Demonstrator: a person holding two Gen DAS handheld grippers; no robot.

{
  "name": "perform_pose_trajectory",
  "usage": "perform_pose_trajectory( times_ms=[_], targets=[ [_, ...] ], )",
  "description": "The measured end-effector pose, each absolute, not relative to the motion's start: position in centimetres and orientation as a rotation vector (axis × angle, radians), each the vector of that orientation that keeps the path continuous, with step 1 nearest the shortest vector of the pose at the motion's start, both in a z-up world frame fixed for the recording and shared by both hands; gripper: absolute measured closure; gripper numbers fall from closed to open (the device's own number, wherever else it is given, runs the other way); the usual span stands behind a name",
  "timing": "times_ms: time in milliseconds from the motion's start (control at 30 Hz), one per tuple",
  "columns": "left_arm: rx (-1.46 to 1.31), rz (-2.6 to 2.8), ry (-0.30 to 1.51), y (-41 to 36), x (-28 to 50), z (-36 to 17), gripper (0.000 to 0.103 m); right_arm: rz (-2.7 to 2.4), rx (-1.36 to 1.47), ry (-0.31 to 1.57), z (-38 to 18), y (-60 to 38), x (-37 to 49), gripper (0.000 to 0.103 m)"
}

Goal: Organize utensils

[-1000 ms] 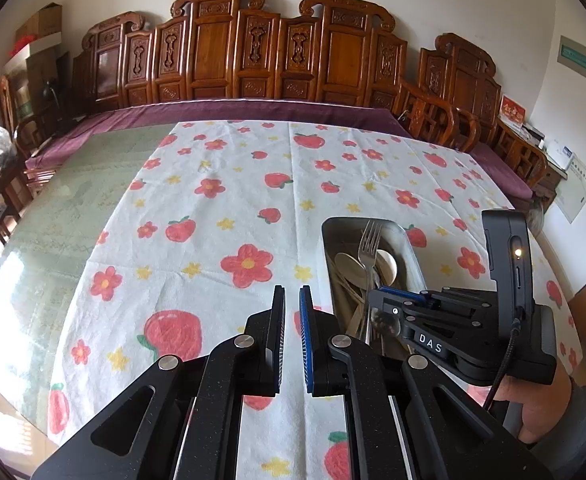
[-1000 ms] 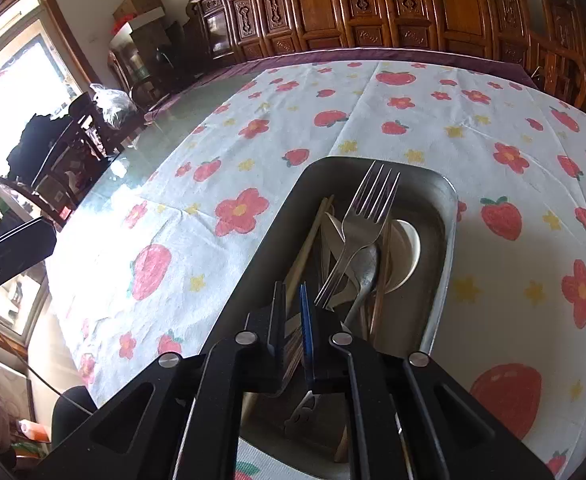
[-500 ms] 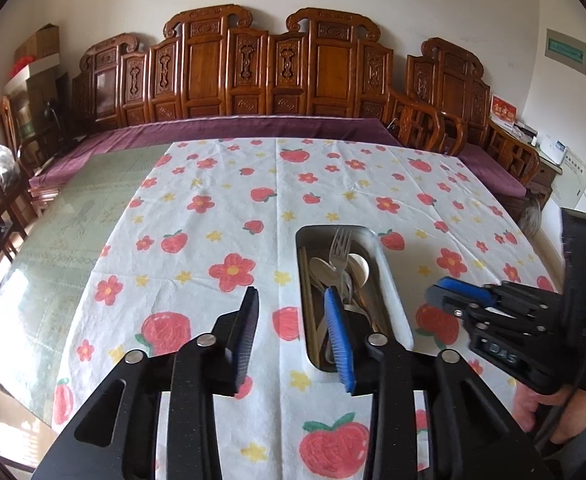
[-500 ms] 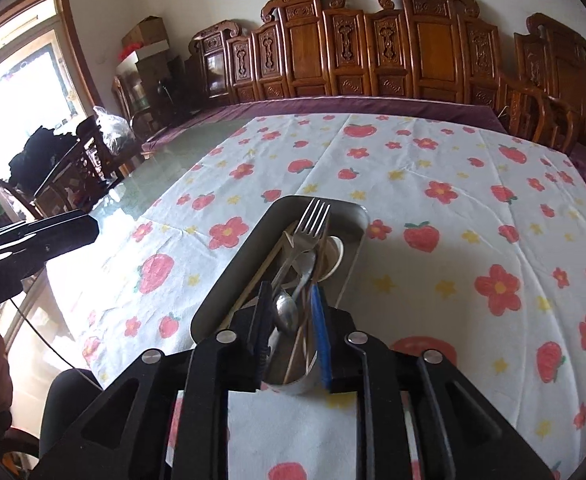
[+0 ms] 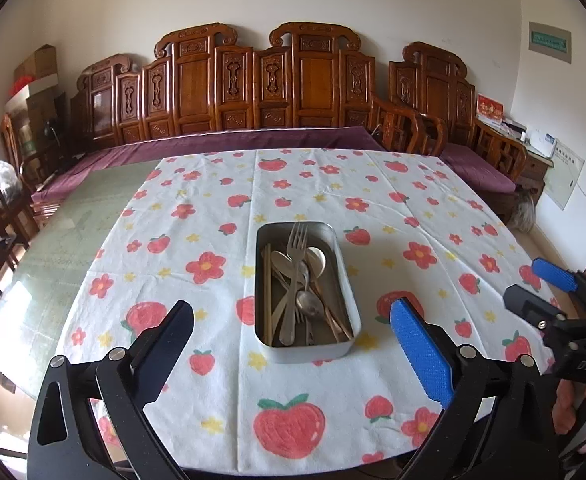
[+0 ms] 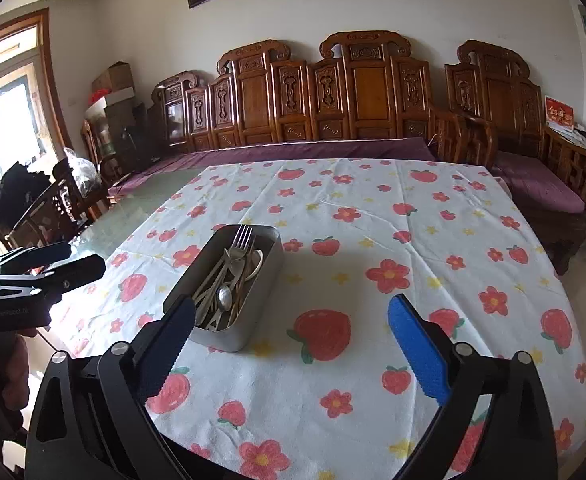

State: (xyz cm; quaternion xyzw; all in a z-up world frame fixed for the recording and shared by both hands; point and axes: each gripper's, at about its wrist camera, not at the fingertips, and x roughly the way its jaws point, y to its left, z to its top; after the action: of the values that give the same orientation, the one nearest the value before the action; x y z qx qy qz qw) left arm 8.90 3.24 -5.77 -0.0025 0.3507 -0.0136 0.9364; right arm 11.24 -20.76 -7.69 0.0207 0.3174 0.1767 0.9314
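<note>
A row of carved dark wooden chairs is standing along the white wall, and in front of them a table is lying under a white cloth printed with red strawberries and flowers.

From the left wrist camera, a grey rectangular metal tin is sitting on the cloth near the middle, well apart from both tools. Inside it a silver fork is lying lengthwise with its tines pointing toward the chairs, a silver spoon is resting bowl-up across the pile, and pale wooden chopsticks are lying along the tin's left wall. The left gripper is hovering above the near edge of the table with its two fingers spread wide, the tin showing between them, nothing held. At the right edge the right gripper is showing, its blue-padded fingers also parted and holding nothing.

From the right wrist camera, the same tin is sitting left of centre, the fork and spoon showing among the heaped cutlery. The right gripper is hanging over the cloth with fingers wide apart, its left finger overlapping the tin's near corner in view; whether they are touching I cannot tell. The left gripper is poking in from the left, fingers slightly parted, holding nothing.
</note>
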Motion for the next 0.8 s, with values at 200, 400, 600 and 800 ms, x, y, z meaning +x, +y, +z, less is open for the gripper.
perform_pose_trajectory(
  times_ms=[200,400,600,800],
  targets=[
    [0.0,-0.027,0.715,1.7,7.6,-5.2,0.008,0.314,0.029,0.619,-6.5,-22.3,9.4,0.003],
    [0.007,-0.036,0.674,0.7,6.4,-3.1,0.008,0.283,0.022,0.566,-4.2,-22.9,7.9,0.003],
    [0.004,-0.046,0.611,0.1,5.0,-0.3,0.008,0.276,0.02,0.498,-1.2,-23.3,6.2,0.003],
    [-0.007,-0.048,0.541,-0.2,3.6,2.9,0.008,0.265,0.013,0.43,1.9,-23.5,4.7,0.003]
  ],
)
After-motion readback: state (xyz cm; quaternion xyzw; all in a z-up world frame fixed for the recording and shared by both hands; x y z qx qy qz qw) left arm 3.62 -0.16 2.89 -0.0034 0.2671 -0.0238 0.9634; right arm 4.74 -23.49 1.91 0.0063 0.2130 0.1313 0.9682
